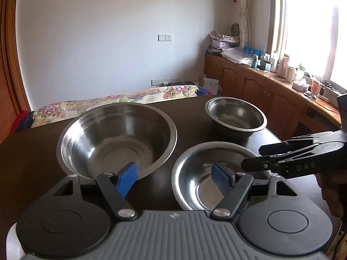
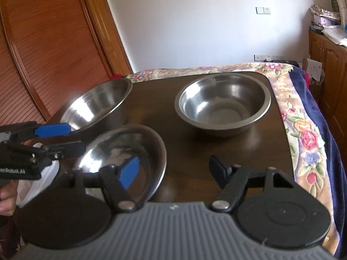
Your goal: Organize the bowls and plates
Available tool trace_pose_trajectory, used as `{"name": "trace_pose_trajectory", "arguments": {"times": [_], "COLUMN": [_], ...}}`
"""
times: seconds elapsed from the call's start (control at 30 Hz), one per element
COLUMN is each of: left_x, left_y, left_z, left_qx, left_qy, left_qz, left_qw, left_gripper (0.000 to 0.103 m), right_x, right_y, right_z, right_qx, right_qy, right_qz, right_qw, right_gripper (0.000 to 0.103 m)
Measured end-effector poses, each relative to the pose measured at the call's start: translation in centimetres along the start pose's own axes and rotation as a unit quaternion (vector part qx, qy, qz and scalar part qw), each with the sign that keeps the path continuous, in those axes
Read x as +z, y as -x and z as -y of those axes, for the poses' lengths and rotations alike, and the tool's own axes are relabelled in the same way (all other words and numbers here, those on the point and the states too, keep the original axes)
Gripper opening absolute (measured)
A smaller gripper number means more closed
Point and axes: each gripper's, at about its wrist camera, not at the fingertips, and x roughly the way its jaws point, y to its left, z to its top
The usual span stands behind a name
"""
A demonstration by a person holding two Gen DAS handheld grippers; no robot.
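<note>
Three round stainless-steel vessels sit on the dark brown wooden bench [image 1: 32,151]. Leftmost, toward the bench's left edge, stands the large deep steel bowl [image 1: 117,138]. Near the front edge, just right of it and apart from it, lies the shallow steel plate [image 1: 208,177]. Toward the far right corner stands the medium steel bowl [image 1: 236,114], well apart from the plate. The left tongs [image 1: 175,175] are spread, gripping nothing, one blue pad [image 1: 128,177] at the large bowl's near rim, the other over the plate. The right tongs [image 2: 175,171] are likewise spread and empty, straddling the plate's right rim, one pad over the plate, the other over bare bench. A floral bedspread [image 2: 303,130] borders the bench's far and right edges; wooden cabinets [image 1: 260,86] stand beyond.
</note>
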Motion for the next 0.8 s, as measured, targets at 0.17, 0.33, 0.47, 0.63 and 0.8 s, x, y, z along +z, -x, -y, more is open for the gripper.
{"name": "trace_pose_trajectory", "arguments": {"times": [0.17,0.33,0.47,0.63,0.8], "left_x": [0.1,0.2,0.2,0.0,-0.4], "left_y": [0.5,0.7,1.0,0.8,-0.3], "left_z": [-0.8,-1.2,-1.3,-1.4,-0.9], "left_qx": [-0.009,-0.019,-0.023,-0.035,-0.034], "left_qy": [0.004,0.013,0.014,0.02,0.017], "left_qz": [-0.009,-0.023,-0.028,-0.042,-0.063], "left_qw": [0.9999,0.9995,0.9992,0.9983,0.9973], "left_gripper": [0.064,0.052,0.051,0.049,0.042], "right_x": [0.2,0.2,0.3,0.3,0.3], "right_y": [-0.4,-0.5,-0.7,-0.9,-1.2], "right_z": [-0.2,-0.2,0.0,0.1,0.2], "right_qx": [0.005,0.008,0.007,0.007,0.009], "right_qy": [0.005,0.003,-0.001,0.0,0.0], "right_qz": [-0.011,-0.015,-0.017,-0.02,-0.024], "right_qw": [1.0,1.0,1.0,1.0,1.0], "right_gripper": [0.063,0.06,0.06,0.06,0.055]}}
